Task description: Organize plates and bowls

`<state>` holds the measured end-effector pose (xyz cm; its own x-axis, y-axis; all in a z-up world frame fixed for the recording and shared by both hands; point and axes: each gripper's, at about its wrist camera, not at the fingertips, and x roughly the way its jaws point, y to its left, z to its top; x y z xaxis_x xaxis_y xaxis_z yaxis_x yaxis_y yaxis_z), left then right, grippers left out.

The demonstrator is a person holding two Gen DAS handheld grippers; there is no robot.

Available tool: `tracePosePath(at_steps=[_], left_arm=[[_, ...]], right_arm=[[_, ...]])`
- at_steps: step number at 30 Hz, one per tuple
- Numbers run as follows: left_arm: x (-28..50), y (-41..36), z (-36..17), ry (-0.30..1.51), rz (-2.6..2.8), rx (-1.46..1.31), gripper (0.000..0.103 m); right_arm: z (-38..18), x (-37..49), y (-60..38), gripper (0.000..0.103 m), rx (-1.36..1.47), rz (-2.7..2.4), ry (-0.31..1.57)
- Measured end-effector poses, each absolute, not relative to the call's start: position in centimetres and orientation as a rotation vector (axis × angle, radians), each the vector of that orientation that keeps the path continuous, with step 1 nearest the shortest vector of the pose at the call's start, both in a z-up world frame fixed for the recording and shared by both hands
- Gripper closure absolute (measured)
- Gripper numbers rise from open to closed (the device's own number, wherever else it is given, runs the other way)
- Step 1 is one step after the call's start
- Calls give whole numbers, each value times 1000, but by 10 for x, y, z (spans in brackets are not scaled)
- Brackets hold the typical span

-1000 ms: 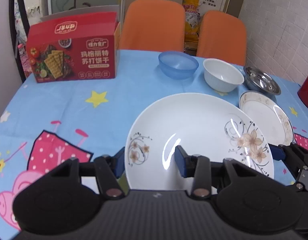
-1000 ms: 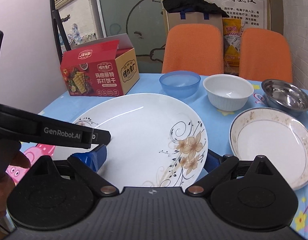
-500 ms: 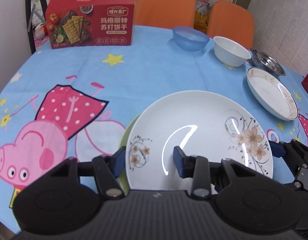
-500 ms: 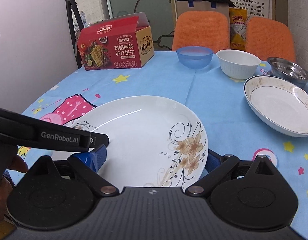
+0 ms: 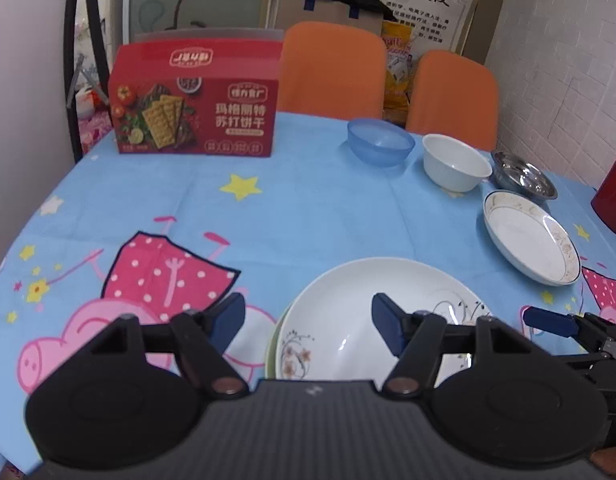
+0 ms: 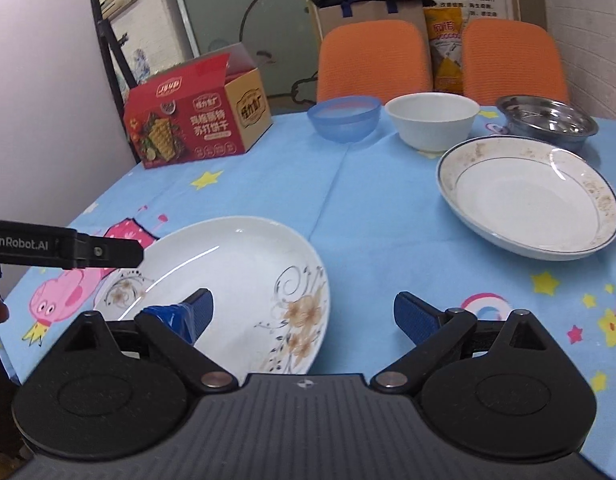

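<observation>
A large white plate with flower prints (image 5: 348, 320) (image 6: 243, 280) rests on a pale green plate whose rim (image 5: 272, 354) shows at its left edge. My left gripper (image 5: 305, 322) is open over the plate's left rim, holding nothing. My right gripper (image 6: 301, 316) is open over the plate's right rim, holding nothing. A white plate with a patterned rim (image 5: 530, 236) (image 6: 528, 196) lies to the right. Behind it stand a blue bowl (image 5: 380, 141) (image 6: 344, 118), a white bowl (image 5: 456, 162) (image 6: 432, 120) and a steel bowl (image 5: 522, 174) (image 6: 548, 120).
A red cracker box (image 5: 193, 110) (image 6: 195, 120) stands at the table's back left. Two orange chairs (image 5: 332, 68) (image 6: 372, 60) are behind the table. A red container (image 5: 612, 196) stands at the right edge. The blue cartoon tablecloth (image 5: 308, 208) covers the table.
Both grippers lowered the flowered plate onto the green plate, then opened and let go of it. The jaws now stand wide.
</observation>
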<state>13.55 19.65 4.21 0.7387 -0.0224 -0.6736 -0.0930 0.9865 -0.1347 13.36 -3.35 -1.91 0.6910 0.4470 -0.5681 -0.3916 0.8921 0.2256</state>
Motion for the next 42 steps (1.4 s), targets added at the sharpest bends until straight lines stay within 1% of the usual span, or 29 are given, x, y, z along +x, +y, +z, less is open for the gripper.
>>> tracePosePath(at_steps=[2,6,15,21,30,42], left_arm=[[138,193,50,728,29,-169,31],[144,172,59,712,-9,-145,20],[183,104,63,730,-159,-64,19],[242,60,57,796,-211,-22,19],[309,7,30,880,-220,40,19],[339,-15,8,915,-234,124,19]], right_arm=[[-14,133,-43,18,97,447,647],[-8,131,-68,17,109,384,642],[0,139,-151,17,162,184,595],[-2,176,-186,17,157,111,609],[-10,214,-196,17,129,118,639],[-30,251,-188,17,76,122,705]])
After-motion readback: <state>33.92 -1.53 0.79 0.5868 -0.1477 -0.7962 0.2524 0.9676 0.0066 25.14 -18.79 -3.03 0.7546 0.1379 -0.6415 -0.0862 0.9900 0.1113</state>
